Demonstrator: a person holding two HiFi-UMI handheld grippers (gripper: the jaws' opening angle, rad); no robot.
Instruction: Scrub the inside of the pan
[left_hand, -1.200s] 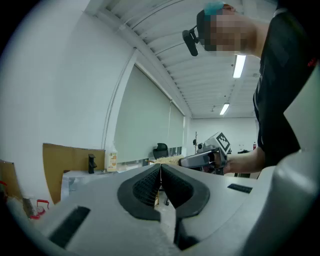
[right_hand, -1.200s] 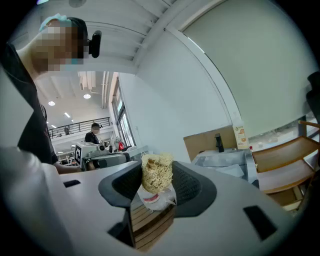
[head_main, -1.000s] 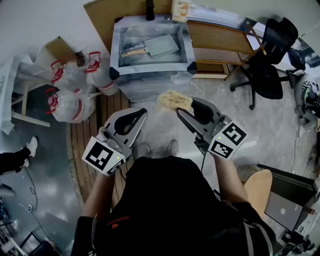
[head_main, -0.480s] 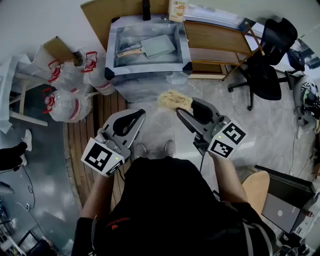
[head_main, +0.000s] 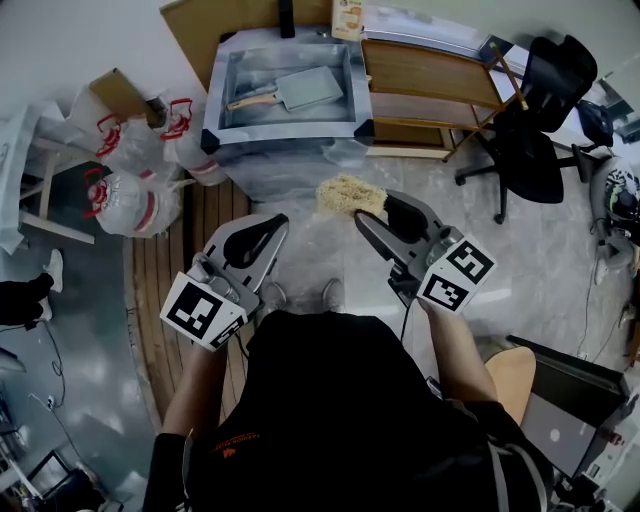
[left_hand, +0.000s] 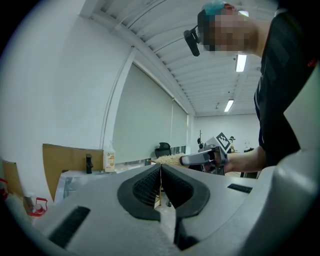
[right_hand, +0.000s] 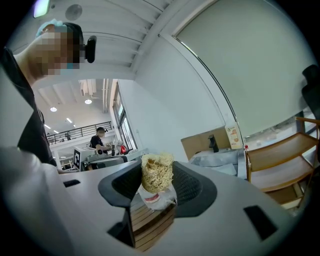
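Plainly the scrubbing is not yet starting: the sink (head_main: 285, 131) is sitting well ahead of both tongs, with the pan (head_main: 308, 88) lying inside it, handle pointing toward the left tongs' side. The left tongs (head_main: 278, 222) are pressing together on nothing. The right tongs (head_main: 360, 214) are clamping a straw-coloured scrubber (head_main: 348, 195), which is sticking out past their tips. Two likely risks — nothing is pinning the pan, so strokes may be sending it skating, and the scrubber, gripped by its near end, may be working loose.
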